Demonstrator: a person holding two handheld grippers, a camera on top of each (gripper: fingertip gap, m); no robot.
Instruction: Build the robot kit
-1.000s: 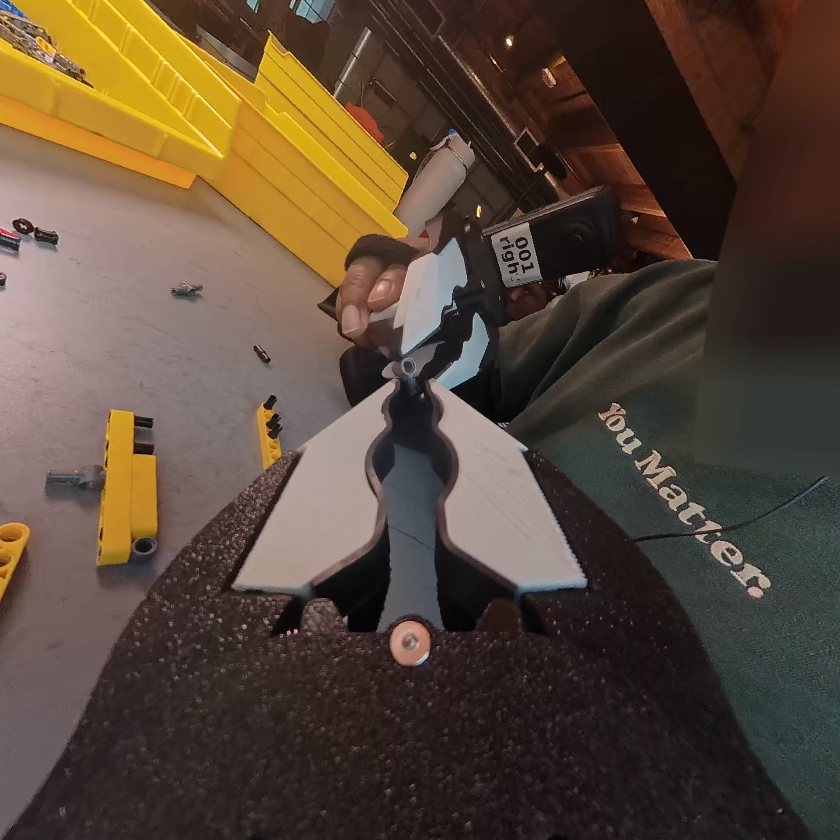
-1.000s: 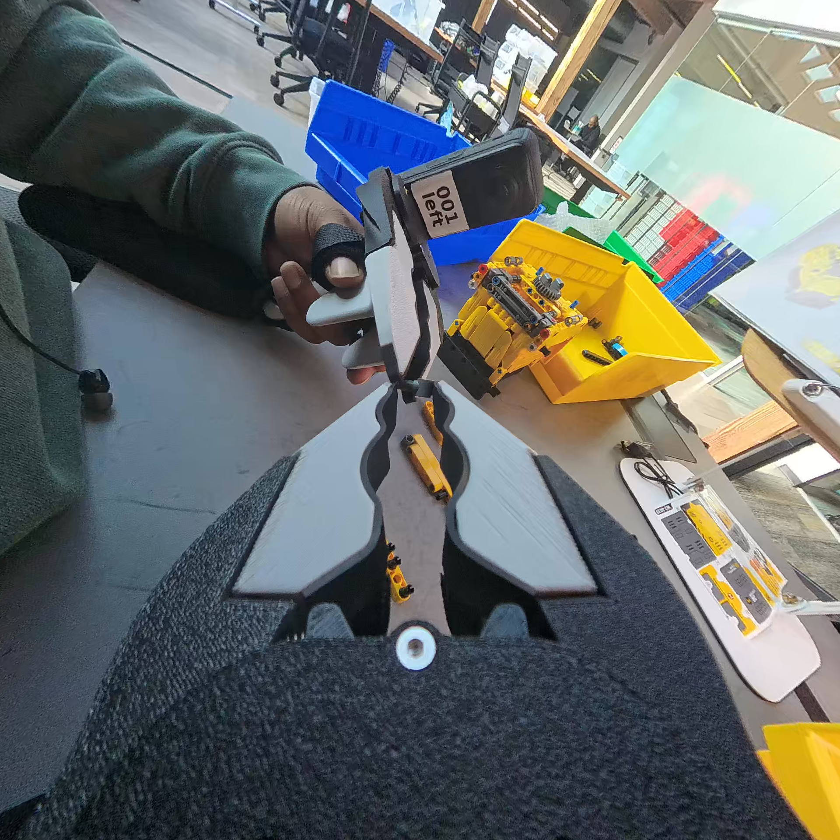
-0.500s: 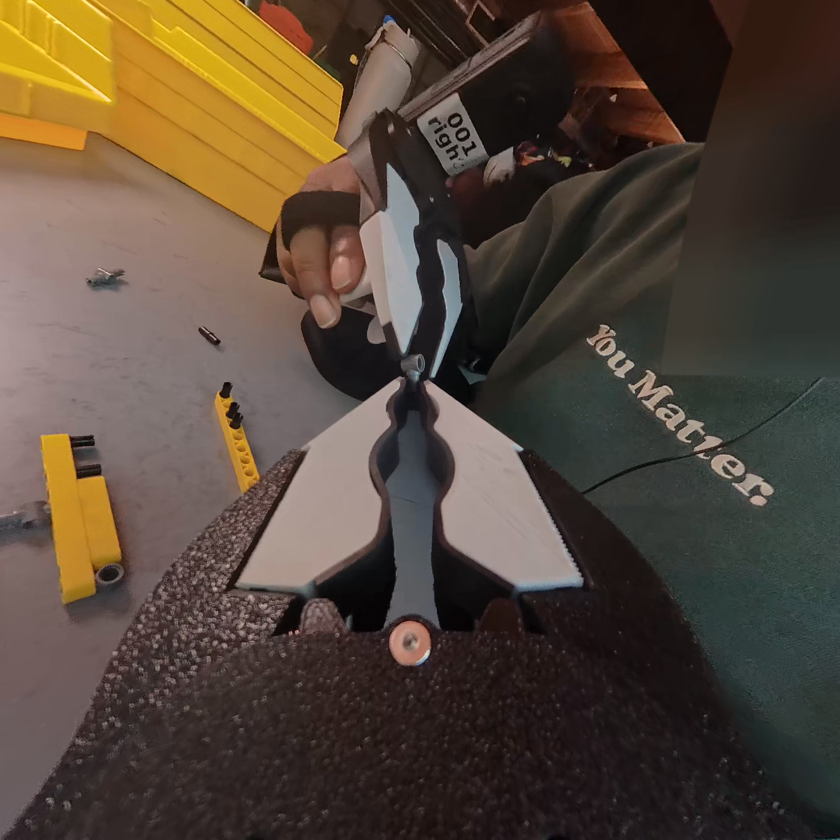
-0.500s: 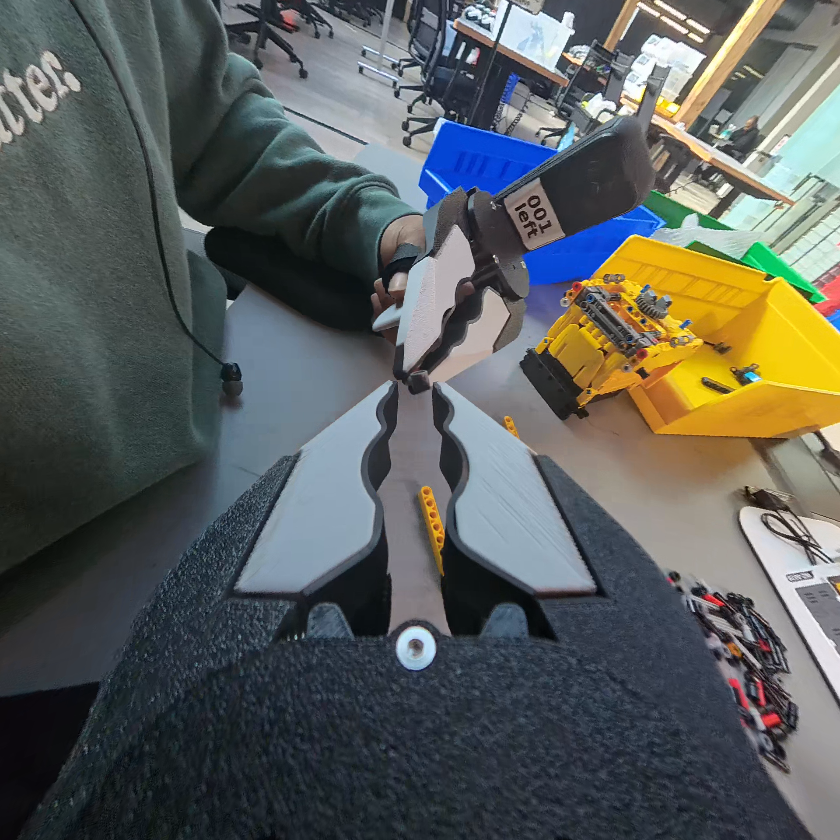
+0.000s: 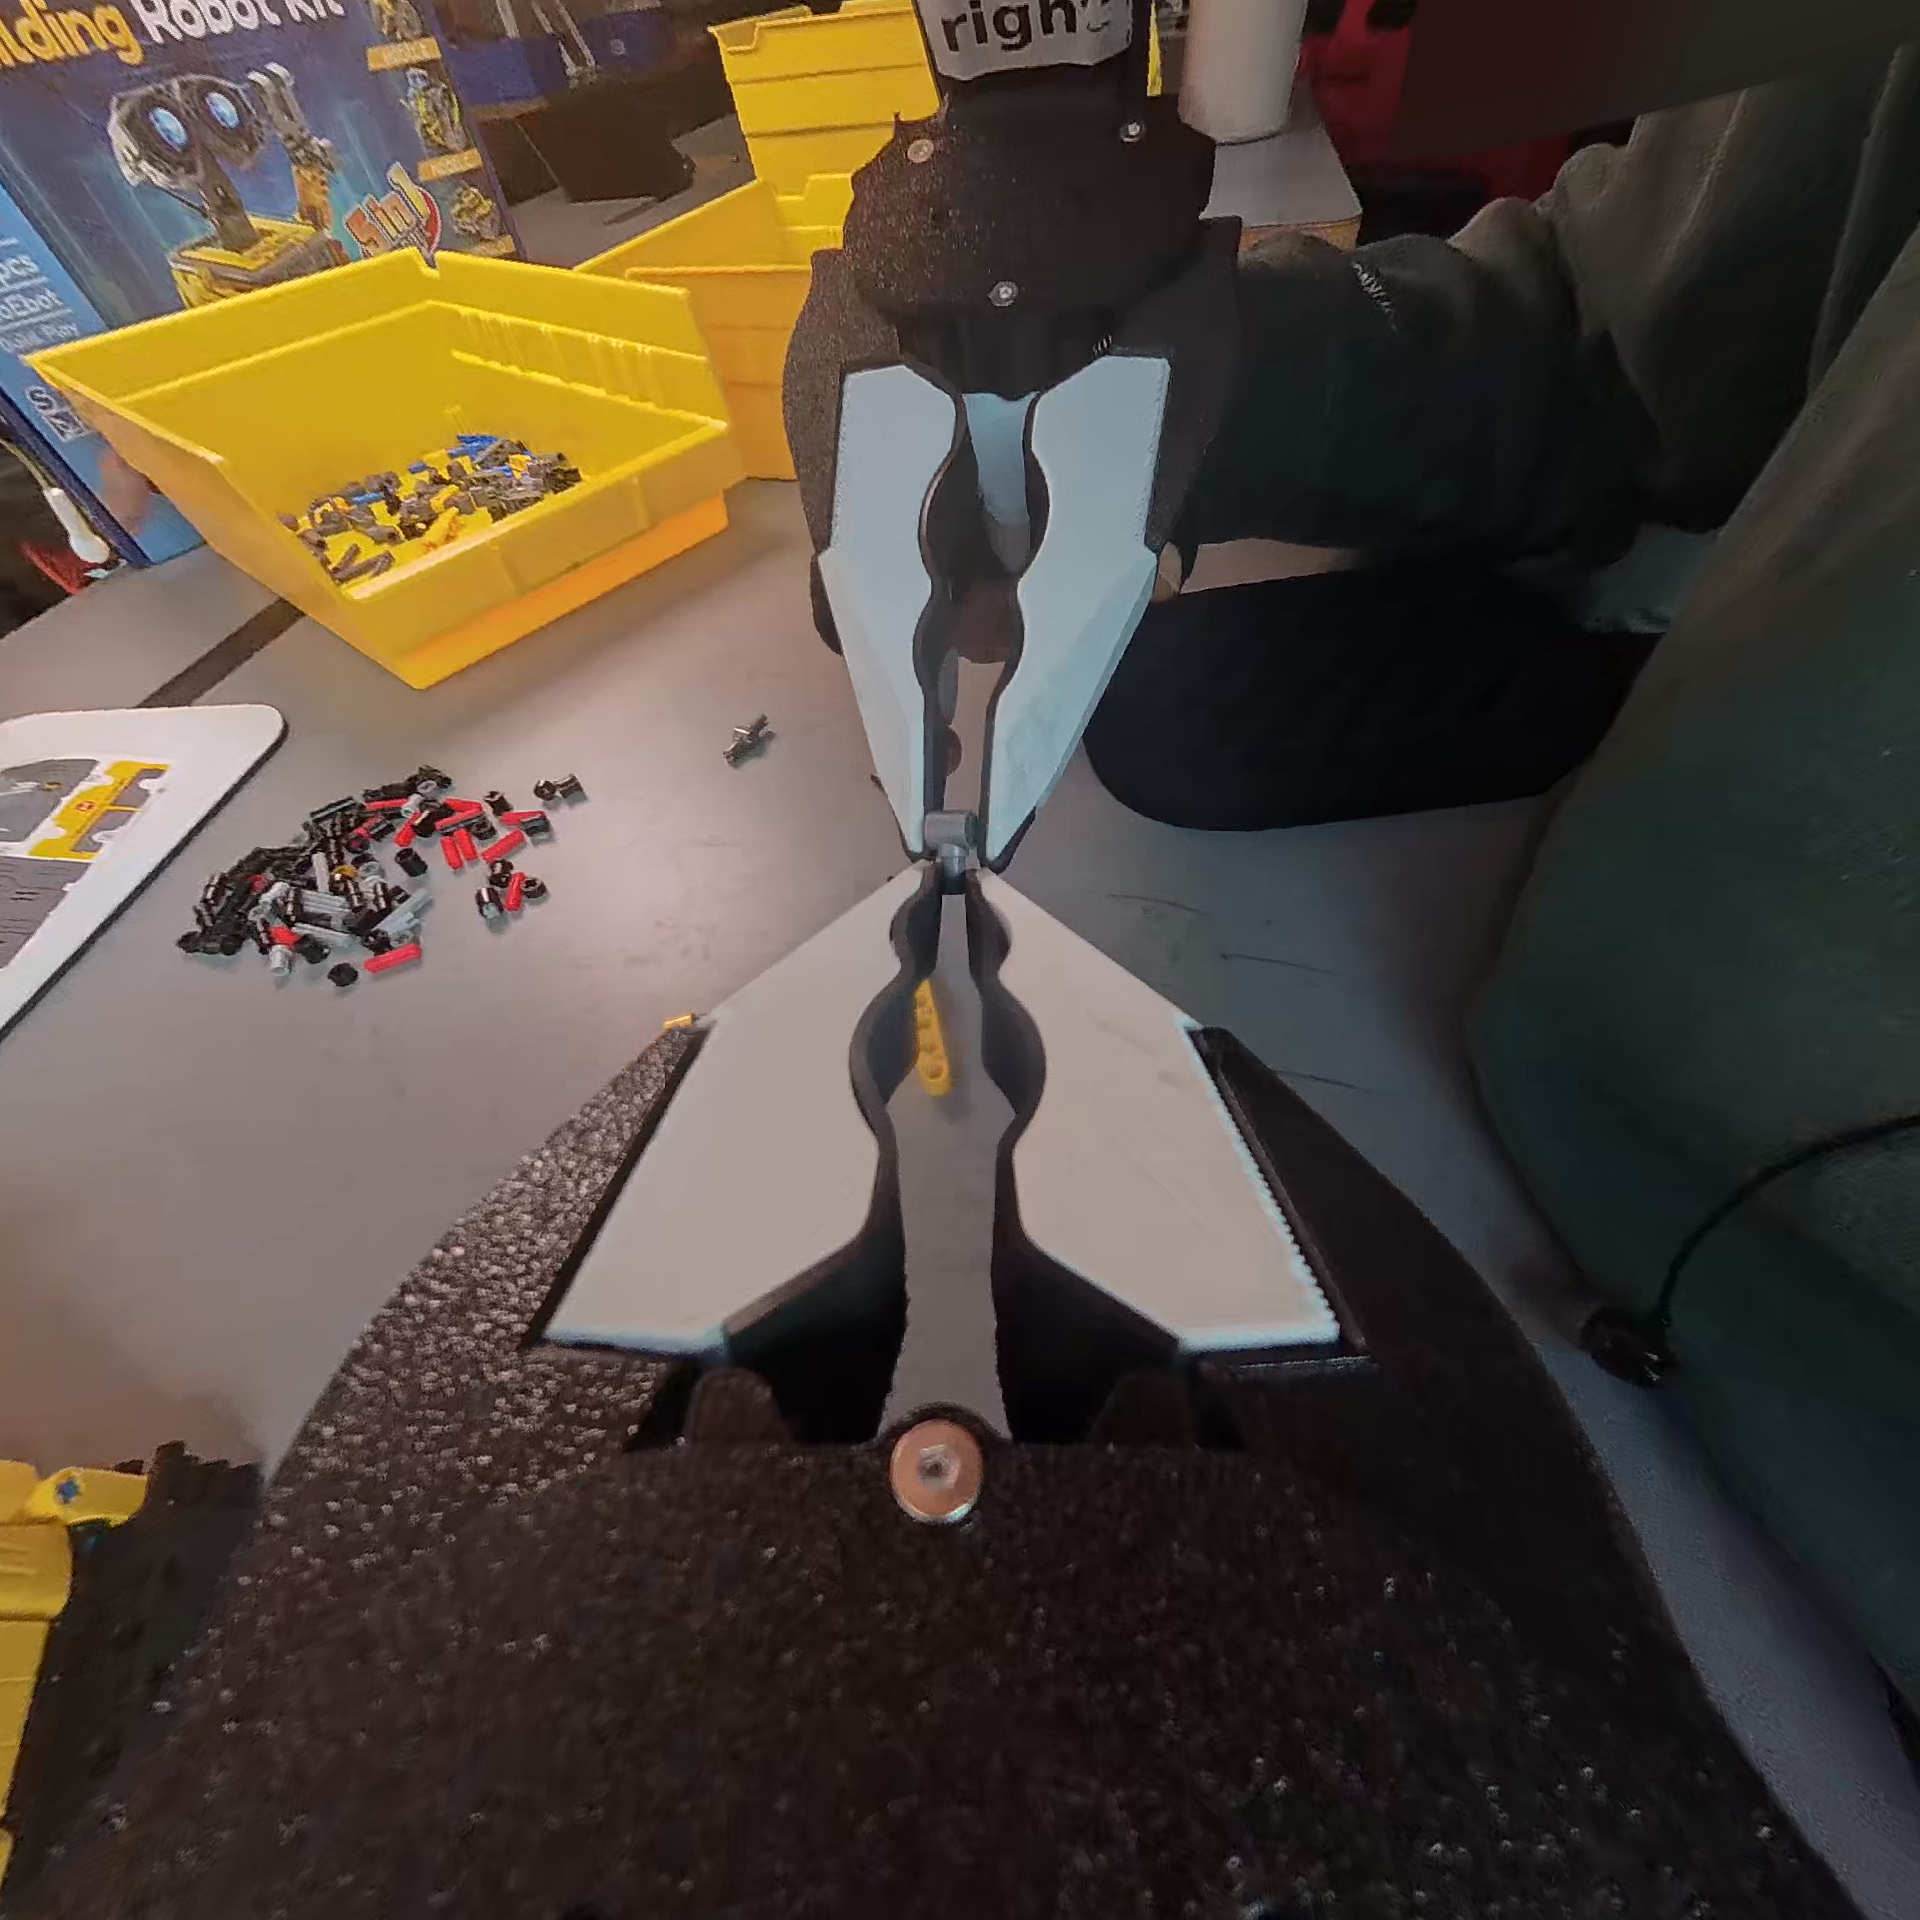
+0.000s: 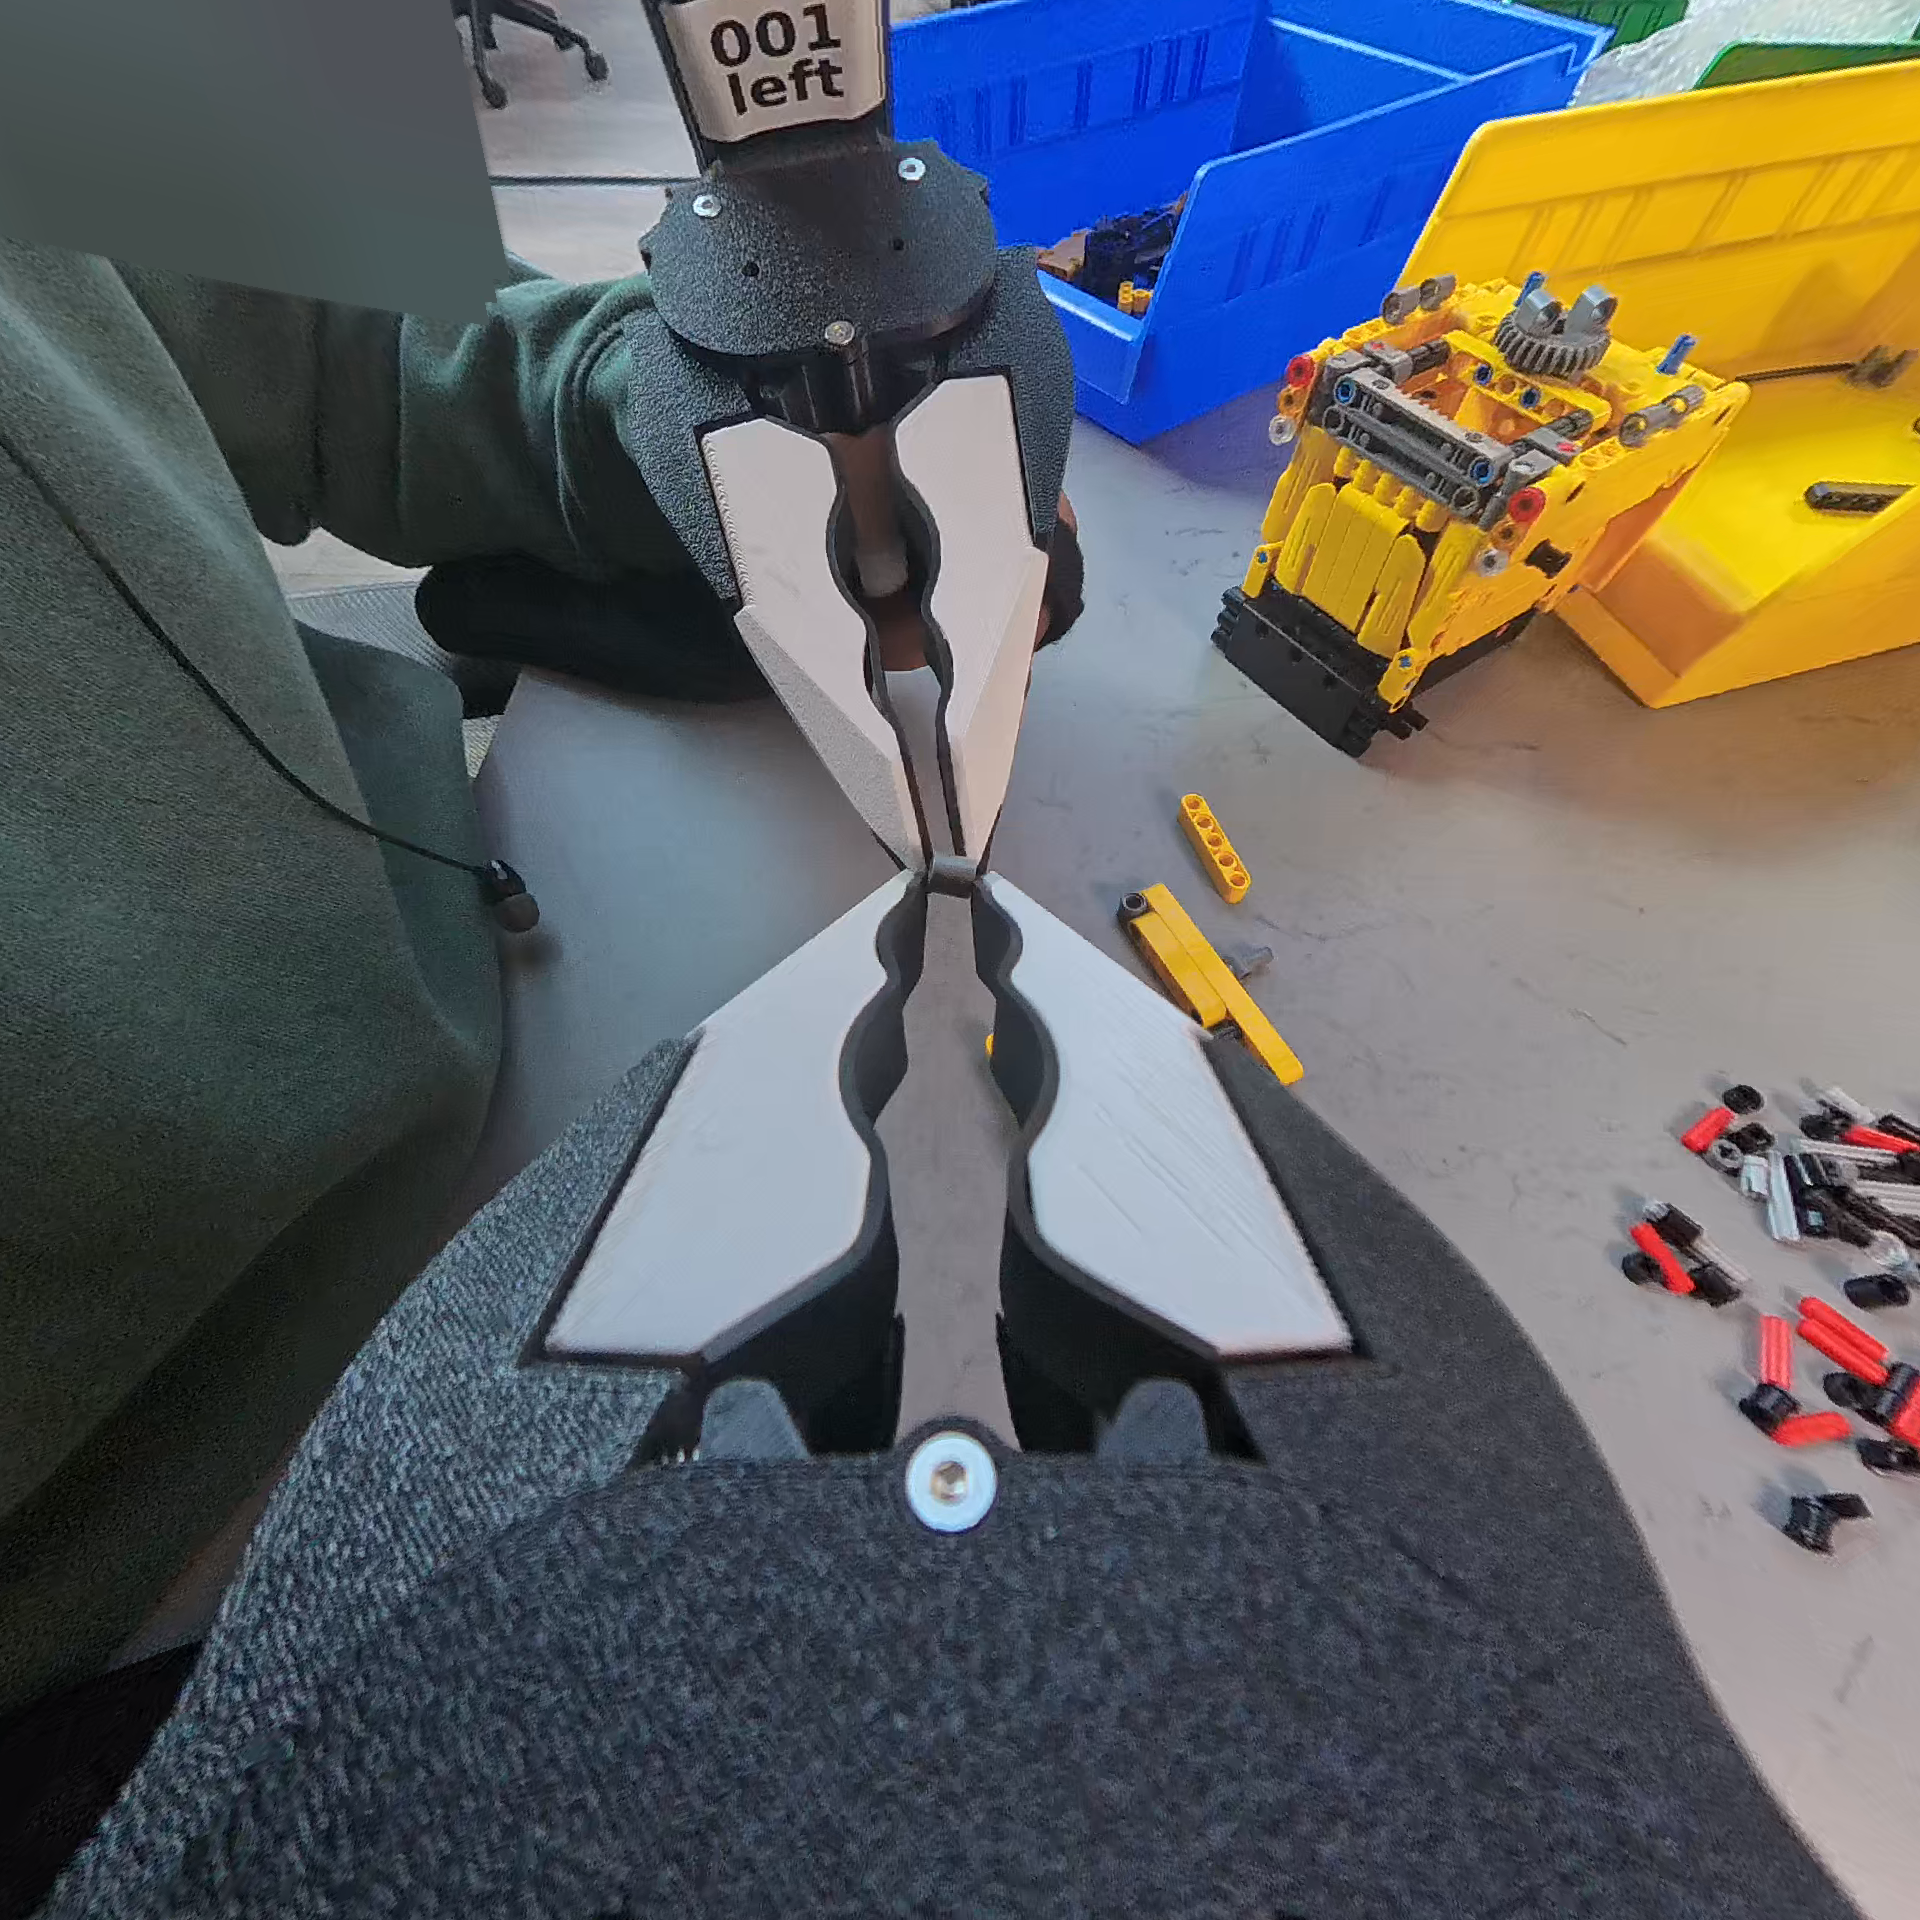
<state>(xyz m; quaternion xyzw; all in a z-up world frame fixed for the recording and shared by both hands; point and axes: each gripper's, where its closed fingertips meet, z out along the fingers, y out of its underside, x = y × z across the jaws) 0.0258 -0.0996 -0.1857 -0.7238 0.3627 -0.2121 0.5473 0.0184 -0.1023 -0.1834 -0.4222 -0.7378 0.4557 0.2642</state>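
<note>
Two tongs meet tip to tip above the tabletop [image 5: 623, 1039]: left tongs [image 5: 948, 881] and right tongs [image 6: 951, 881], both narrow, pinching one small grey connector [image 5: 948, 831] at 12 o'clock.

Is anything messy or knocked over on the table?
Yes. The yellow brick-built truck model lies tipped against the yellow plastic bin, not on wheels. Small red and black pins are scattered loose on the grey table. Both grippers pinch one small grey connector piece together.
</note>
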